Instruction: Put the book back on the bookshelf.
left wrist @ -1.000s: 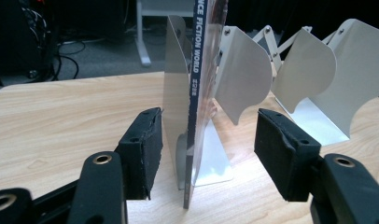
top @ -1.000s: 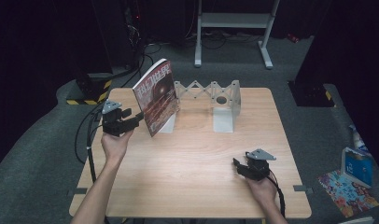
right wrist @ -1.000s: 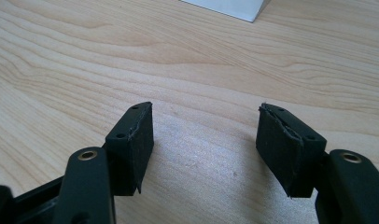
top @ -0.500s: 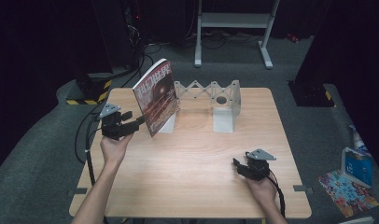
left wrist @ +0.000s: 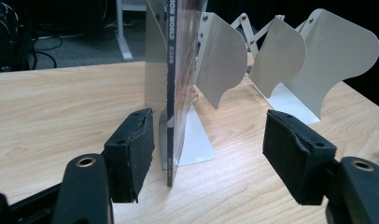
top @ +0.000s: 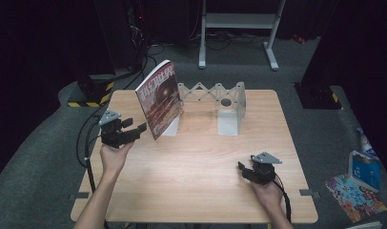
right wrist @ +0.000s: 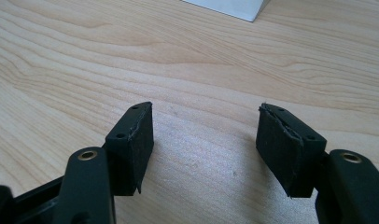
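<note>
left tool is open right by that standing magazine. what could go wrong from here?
1. The magazine stands on edge, tilted against the bookend rack; a nudge from the open left tool could tip it flat.
2. In the left gripper view one pad sits close to the spine, so closing may push the magazine sideways instead of pinching it.
3. The right tool rests far off, likely too far to steady anything.

high: overhead, forward-down | gripper views: low, close | shared: table point(top: 196, 157)
</note>
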`<state>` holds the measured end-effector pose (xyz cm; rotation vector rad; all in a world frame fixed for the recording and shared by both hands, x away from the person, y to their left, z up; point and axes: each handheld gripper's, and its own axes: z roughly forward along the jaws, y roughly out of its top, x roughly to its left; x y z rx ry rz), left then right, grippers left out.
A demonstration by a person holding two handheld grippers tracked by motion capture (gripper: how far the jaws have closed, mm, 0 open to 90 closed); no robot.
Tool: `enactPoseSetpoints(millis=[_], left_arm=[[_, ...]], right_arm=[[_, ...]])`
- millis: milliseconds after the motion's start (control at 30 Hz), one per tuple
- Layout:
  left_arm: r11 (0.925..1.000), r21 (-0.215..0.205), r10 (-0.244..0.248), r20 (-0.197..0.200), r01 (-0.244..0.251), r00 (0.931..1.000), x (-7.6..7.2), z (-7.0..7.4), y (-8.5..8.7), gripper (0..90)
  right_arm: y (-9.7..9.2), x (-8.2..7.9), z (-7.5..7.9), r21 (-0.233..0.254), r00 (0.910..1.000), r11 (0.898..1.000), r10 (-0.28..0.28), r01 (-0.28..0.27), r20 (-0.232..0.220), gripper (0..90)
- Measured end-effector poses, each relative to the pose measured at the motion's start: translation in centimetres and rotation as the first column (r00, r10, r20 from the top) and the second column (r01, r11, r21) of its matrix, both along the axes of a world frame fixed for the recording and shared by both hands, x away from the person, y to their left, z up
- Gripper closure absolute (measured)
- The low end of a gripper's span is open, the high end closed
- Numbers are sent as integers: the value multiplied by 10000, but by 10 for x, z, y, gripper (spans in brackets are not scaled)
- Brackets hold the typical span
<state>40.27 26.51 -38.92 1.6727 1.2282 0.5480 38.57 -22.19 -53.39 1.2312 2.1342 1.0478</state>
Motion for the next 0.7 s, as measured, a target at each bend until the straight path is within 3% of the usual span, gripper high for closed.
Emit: enactPoseSetpoints(millis=[700], left_arm=[[9998, -198, 10, 95, -8, 10000, -18, -9, 7, 313]], right_arm=[[0, 0, 0, 0, 10000, 10000, -16, 16, -39, 368]])
